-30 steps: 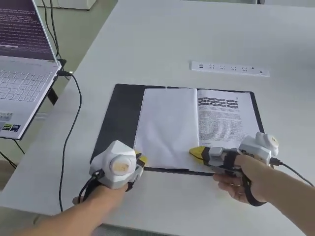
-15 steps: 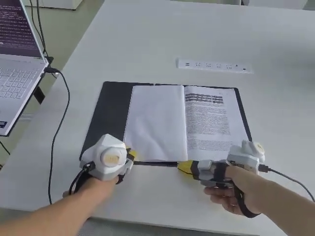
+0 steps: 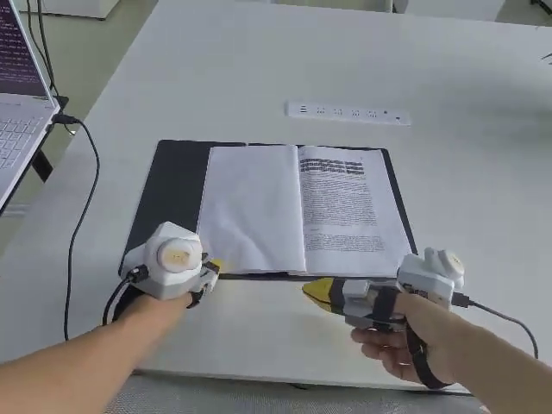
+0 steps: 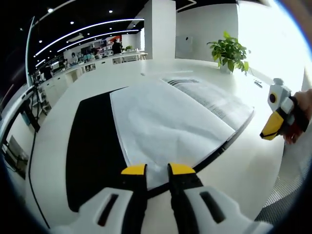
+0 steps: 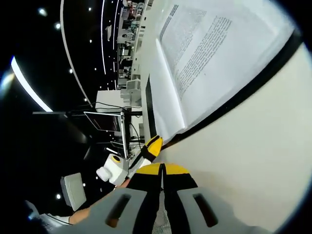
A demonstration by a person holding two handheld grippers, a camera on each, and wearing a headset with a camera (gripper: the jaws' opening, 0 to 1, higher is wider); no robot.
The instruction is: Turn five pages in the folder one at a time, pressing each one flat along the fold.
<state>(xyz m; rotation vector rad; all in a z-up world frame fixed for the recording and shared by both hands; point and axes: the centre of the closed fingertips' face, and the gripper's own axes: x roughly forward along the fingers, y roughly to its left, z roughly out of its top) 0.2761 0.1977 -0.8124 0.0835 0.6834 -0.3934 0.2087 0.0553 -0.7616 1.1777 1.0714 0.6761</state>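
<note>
- Right claw [image 5: 162, 169]: pressed together, empty, over the desk [image 3: 259, 69] just short of the folder [image 3: 172, 190].
- Left claw [image 4: 157, 170]: slightly parted, empty, at the folder's near edge.
- Folder: open flat mid-desk; its black cover looks stiff.
- Printed page [image 3: 345, 203]: looks thin, limp and probably slippery; best pinched lightly at a free right corner.

Your left gripper [image 4: 157, 169] sits at the near edge of the open folder [image 4: 92, 146]. Its yellow-tipped jaws stand a narrow gap apart with nothing between them, over the corner of the blank page [image 4: 165, 114]. The printed page [image 4: 209, 95] lies beyond. Your right gripper [image 4: 270, 129] hovers over the bench [image 4: 234, 165], just off the folder's edge. A potted plant [image 4: 229, 51] stands far back.
</note>
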